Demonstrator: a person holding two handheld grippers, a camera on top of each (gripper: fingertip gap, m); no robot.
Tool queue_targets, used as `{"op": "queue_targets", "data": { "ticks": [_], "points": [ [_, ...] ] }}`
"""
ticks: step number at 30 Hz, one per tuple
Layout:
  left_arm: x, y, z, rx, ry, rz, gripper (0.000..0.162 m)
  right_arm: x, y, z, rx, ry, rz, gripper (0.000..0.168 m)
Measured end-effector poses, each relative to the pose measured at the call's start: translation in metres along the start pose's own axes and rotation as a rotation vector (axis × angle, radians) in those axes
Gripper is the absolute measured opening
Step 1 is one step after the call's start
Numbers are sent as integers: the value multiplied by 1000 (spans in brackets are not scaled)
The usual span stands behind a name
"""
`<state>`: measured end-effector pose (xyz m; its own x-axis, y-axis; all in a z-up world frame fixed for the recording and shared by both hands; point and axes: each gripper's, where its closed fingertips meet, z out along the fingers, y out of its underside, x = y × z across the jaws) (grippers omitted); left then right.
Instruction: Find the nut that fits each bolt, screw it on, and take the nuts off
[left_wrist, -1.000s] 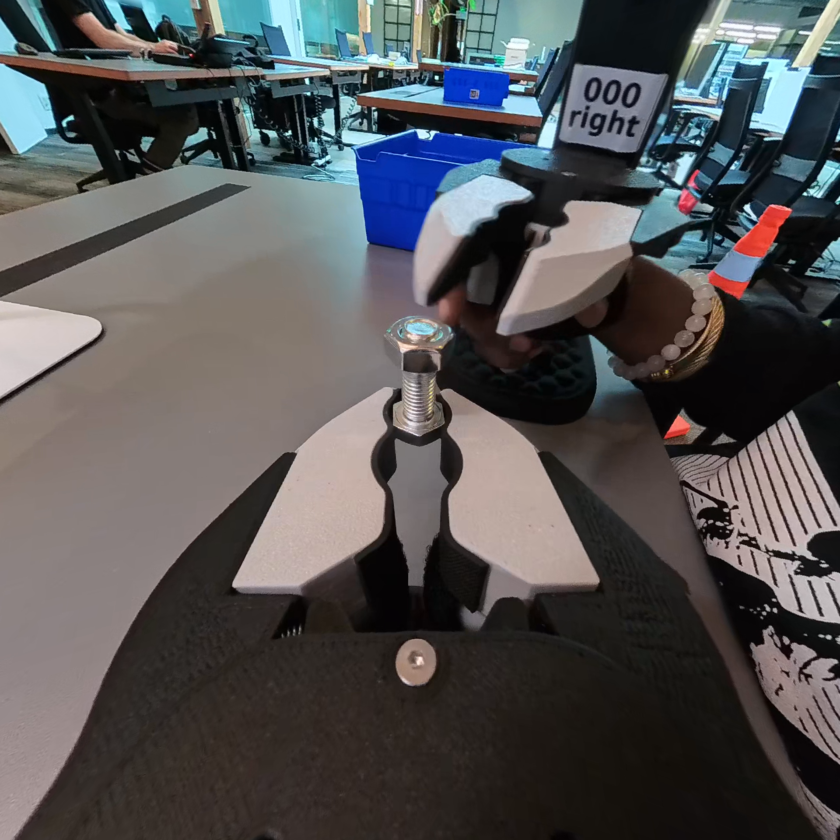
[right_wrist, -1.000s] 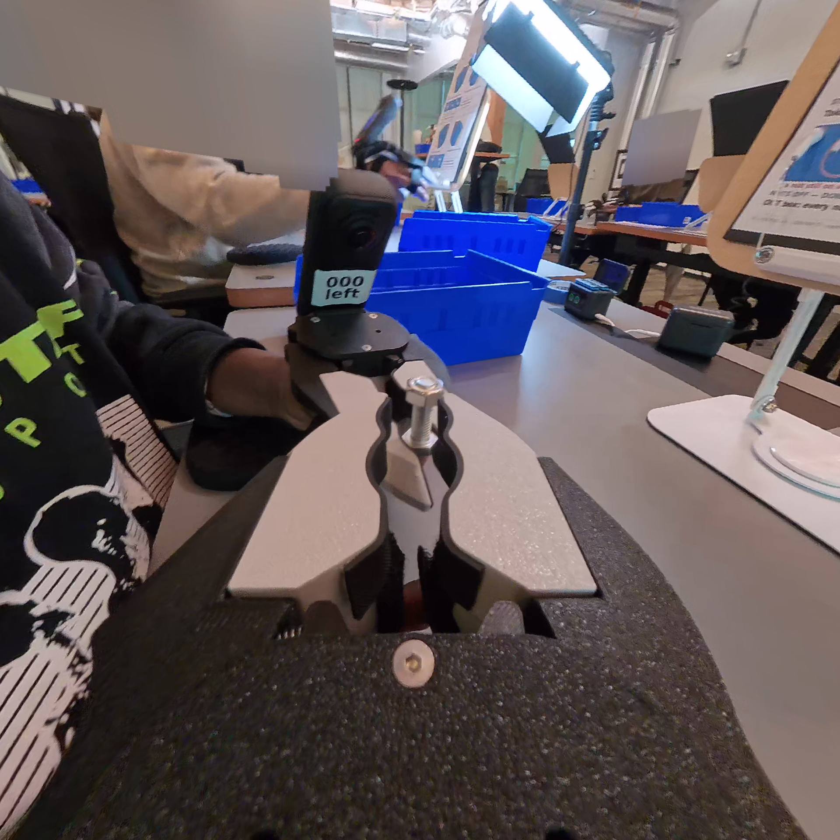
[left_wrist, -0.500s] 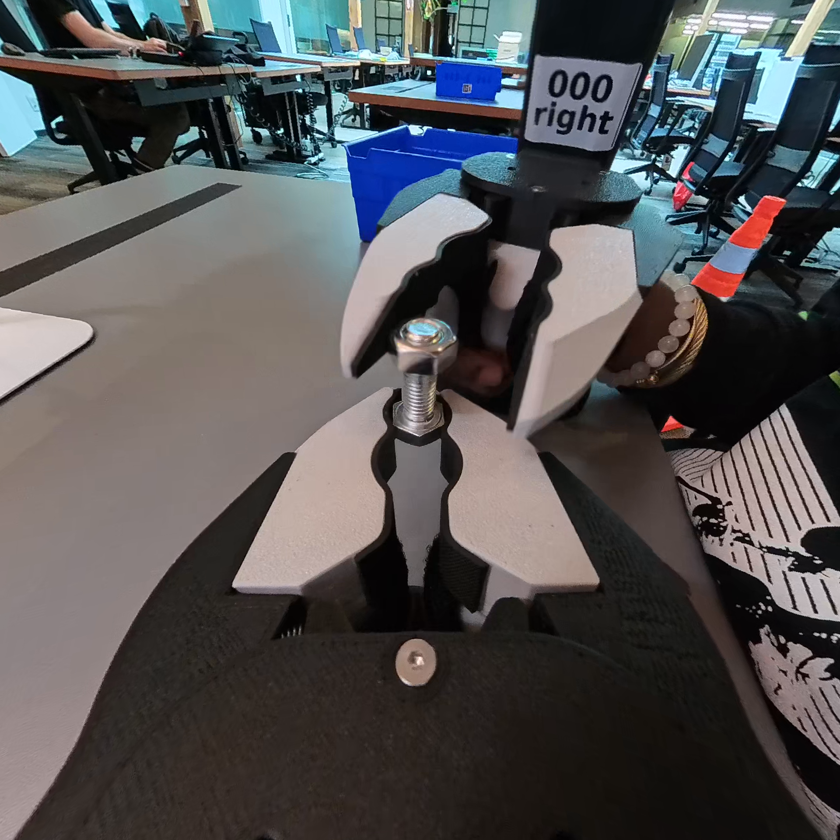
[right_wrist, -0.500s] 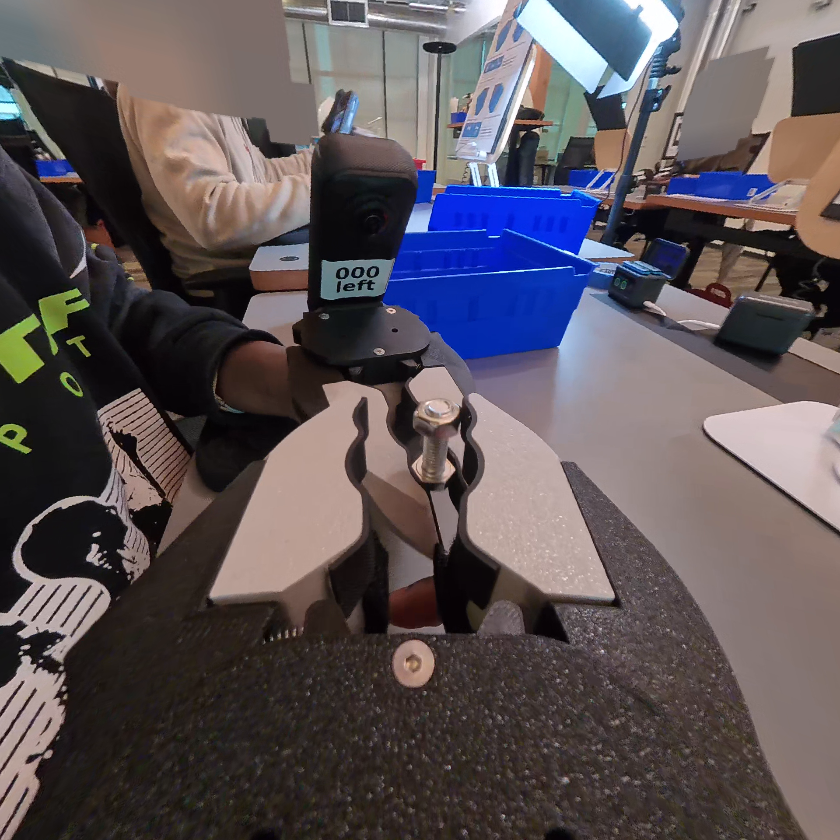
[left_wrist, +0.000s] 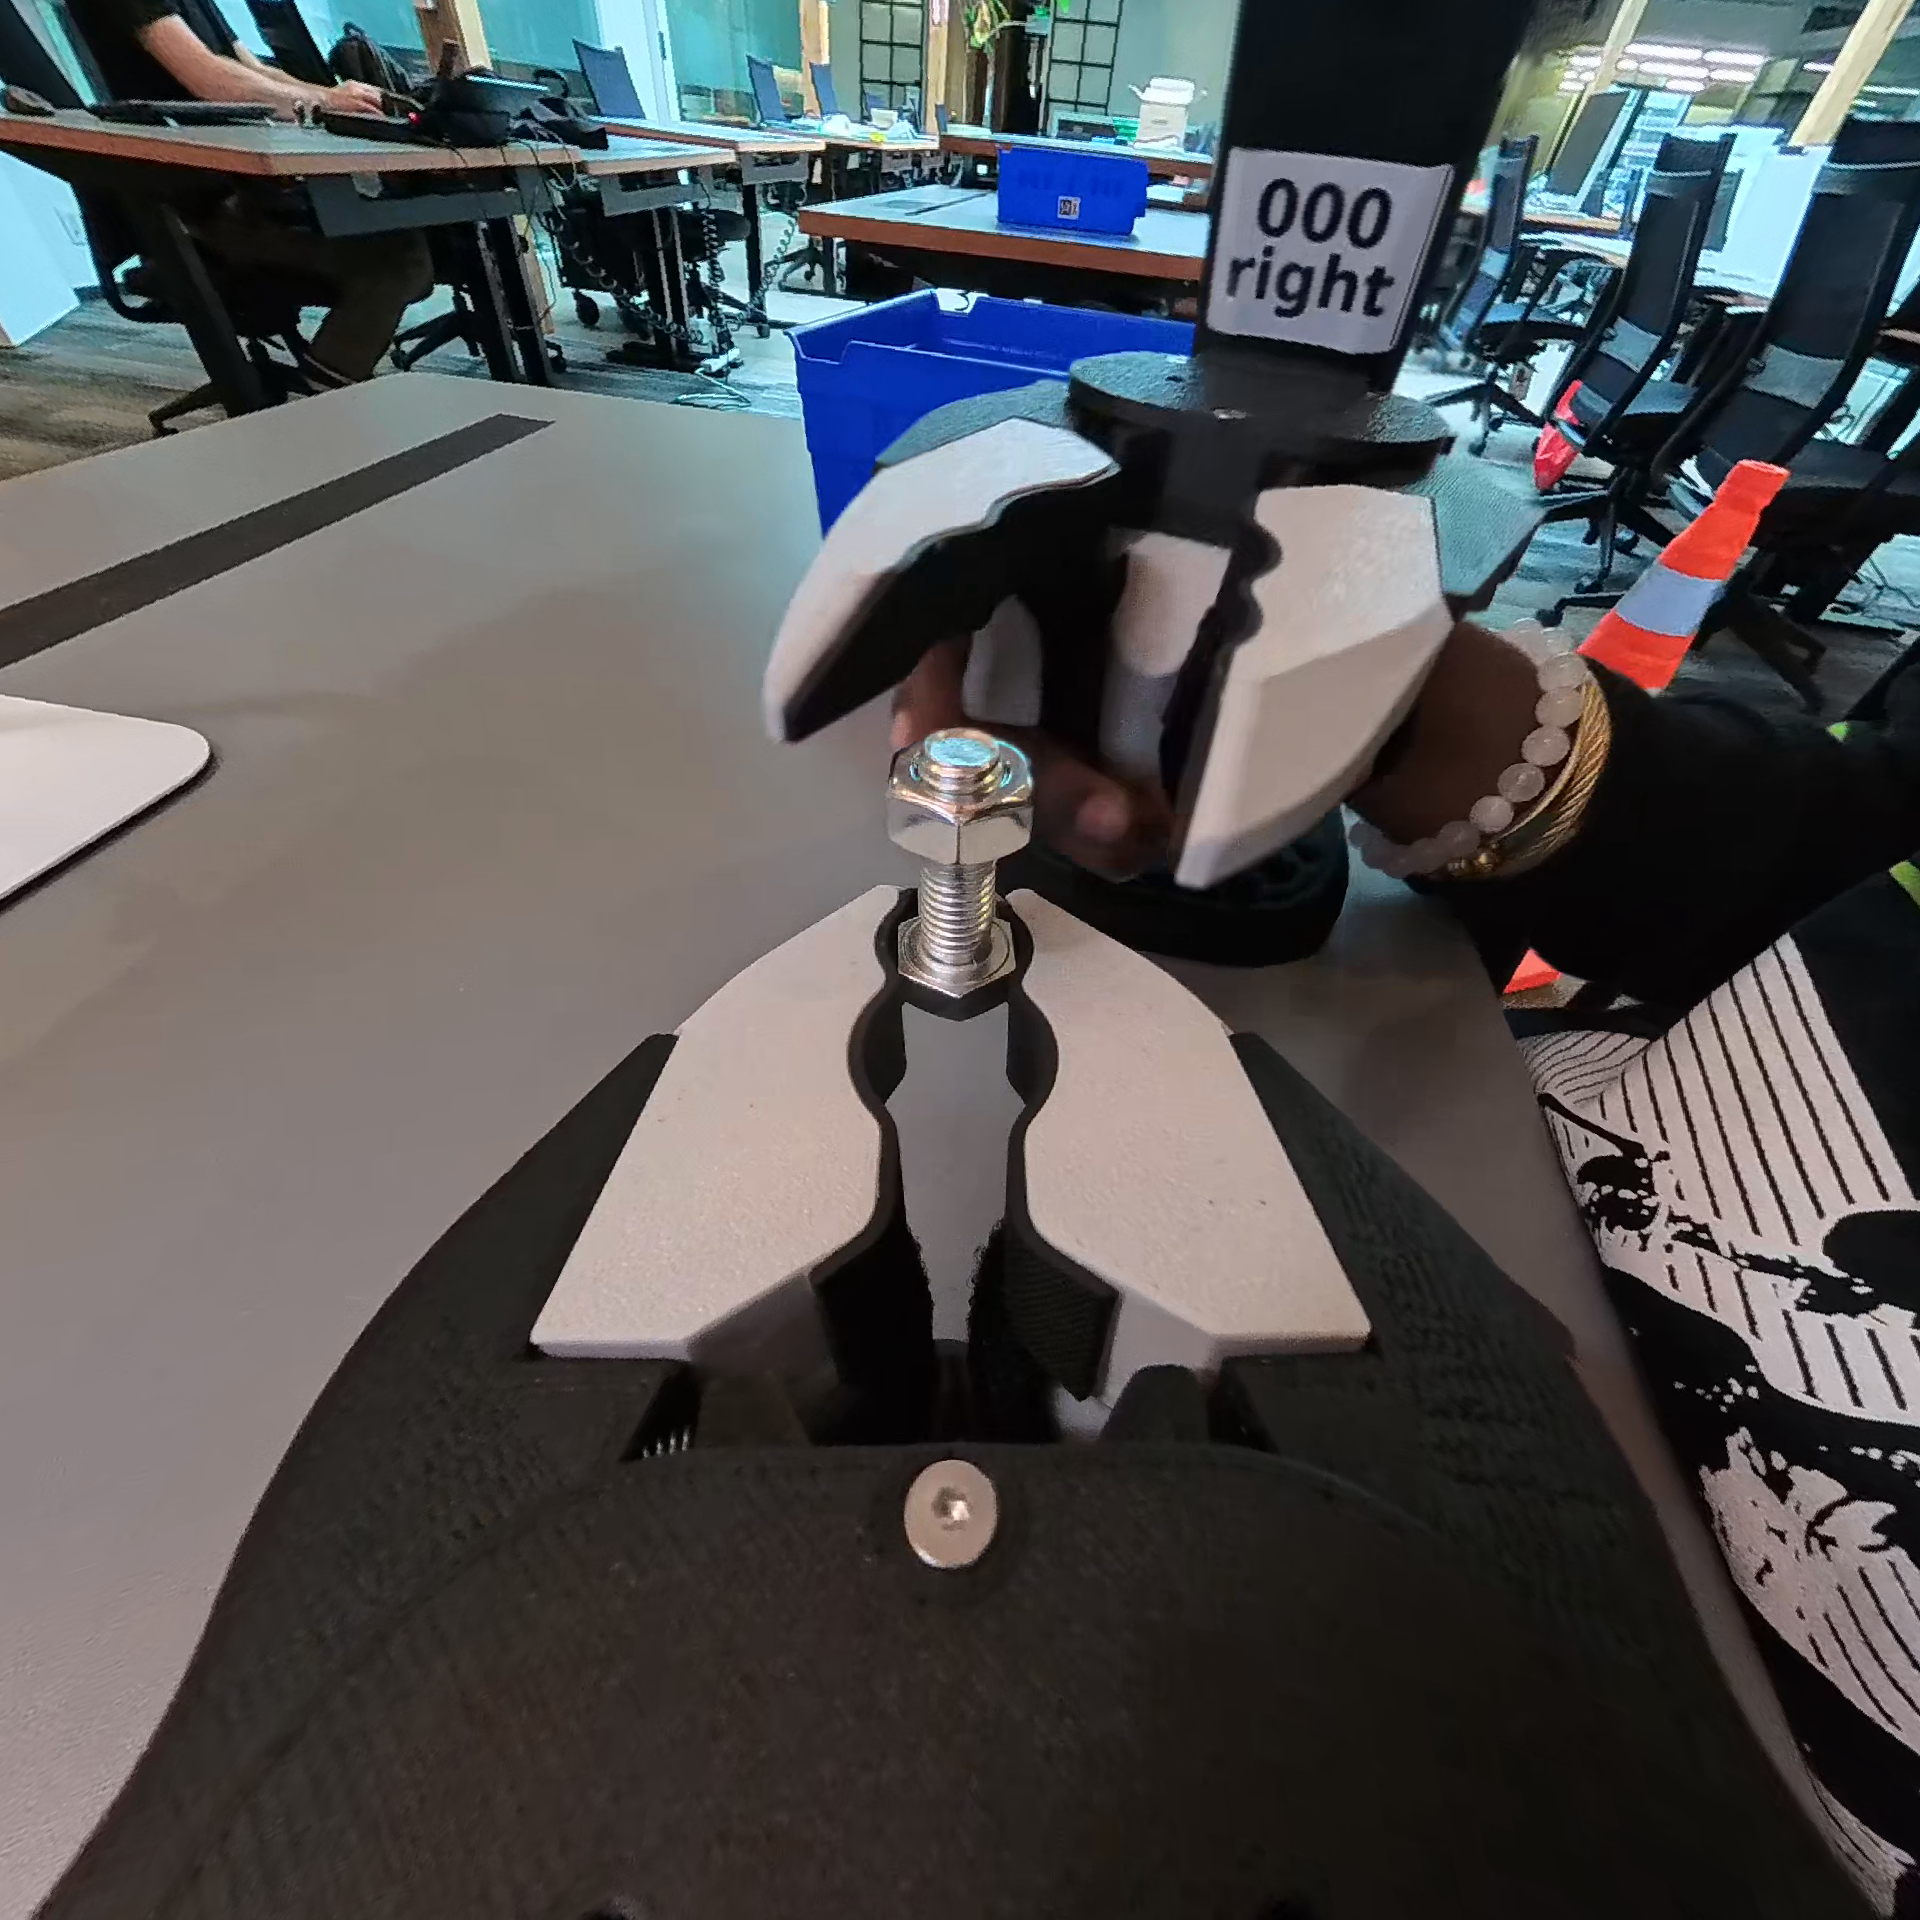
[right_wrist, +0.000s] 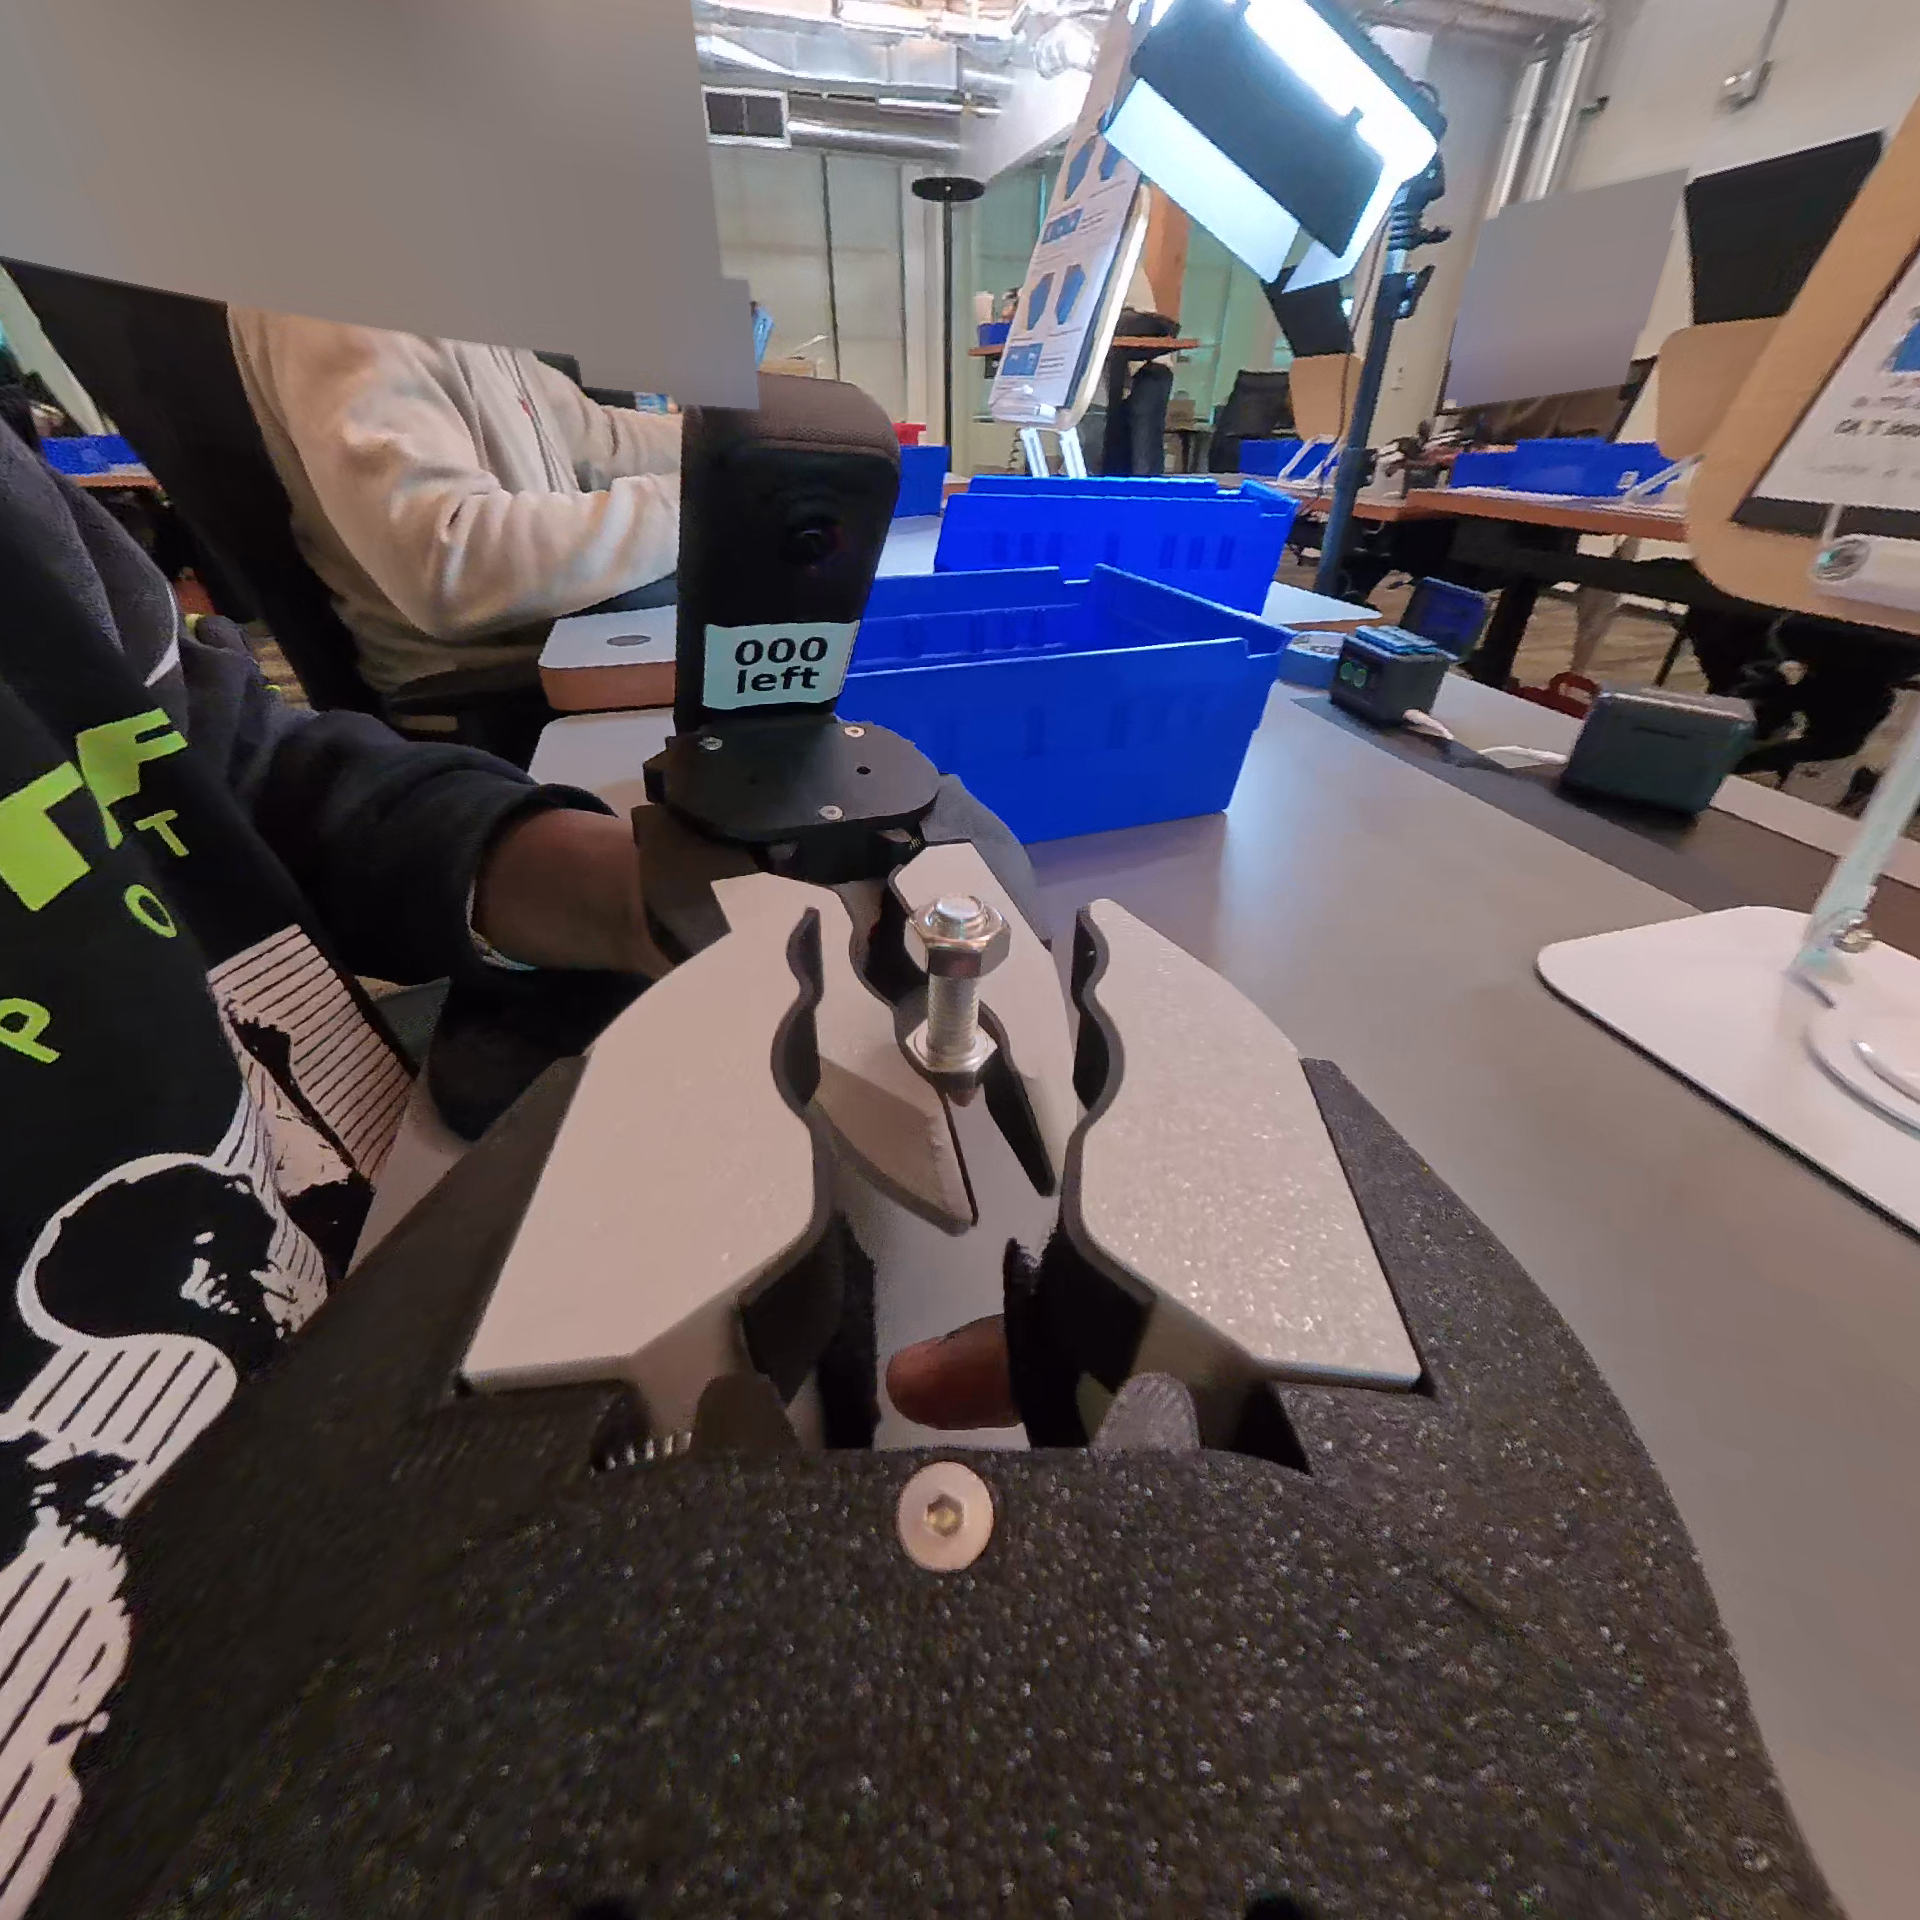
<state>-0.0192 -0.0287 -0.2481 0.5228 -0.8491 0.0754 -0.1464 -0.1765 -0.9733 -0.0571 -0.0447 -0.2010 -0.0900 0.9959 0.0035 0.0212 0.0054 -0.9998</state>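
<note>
The blue bin (right_wrist: 1049, 727) sits on the bench (left_wrist: 416, 727) behind the bolt (left_wrist: 956, 883); can't see what's in it. The shiny bolt stands upright with a nut (left_wrist: 959, 805) at its top end, left gripper (left_wrist: 954, 971) jaws clamped on its base. Right gripper (right_wrist: 940, 1049) jaws are apart either side of it.

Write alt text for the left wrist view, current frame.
The left gripper clamps the head of an upright bolt with a nut at its top. The open right gripper hovers behind it above a grey table.
</note>
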Motion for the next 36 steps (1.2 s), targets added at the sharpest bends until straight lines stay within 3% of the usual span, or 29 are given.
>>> {"op": "queue_targets", "data": {
  "ticks": [6,11,16,19,22,29,36],
  "points": [
    [3,2,2,-11,16,2,15,-11,6,19,-51,-76,-10,49],
    [0,0,0,-1,3,2,15,-10,5,10,-46,-54,-26,45],
    [-2,-1,-1,10,-7,-13,15,-6,2,-14,-17,-9,-33,20],
    [-1,-1,-1,7,-3,-15,15,-4,1,-23,-14,5,-36,14],
    [0,1,0,-2,2,-11,15,4,-4,-21,19,37,-25,16],
    [3,2,1,-11,17,-10,15,-4,4,11,-32,-69,31,48],
    [2,2,0,-11,11,-7,15,-10,7,14,-59,-89,9,43]
  ]
}}
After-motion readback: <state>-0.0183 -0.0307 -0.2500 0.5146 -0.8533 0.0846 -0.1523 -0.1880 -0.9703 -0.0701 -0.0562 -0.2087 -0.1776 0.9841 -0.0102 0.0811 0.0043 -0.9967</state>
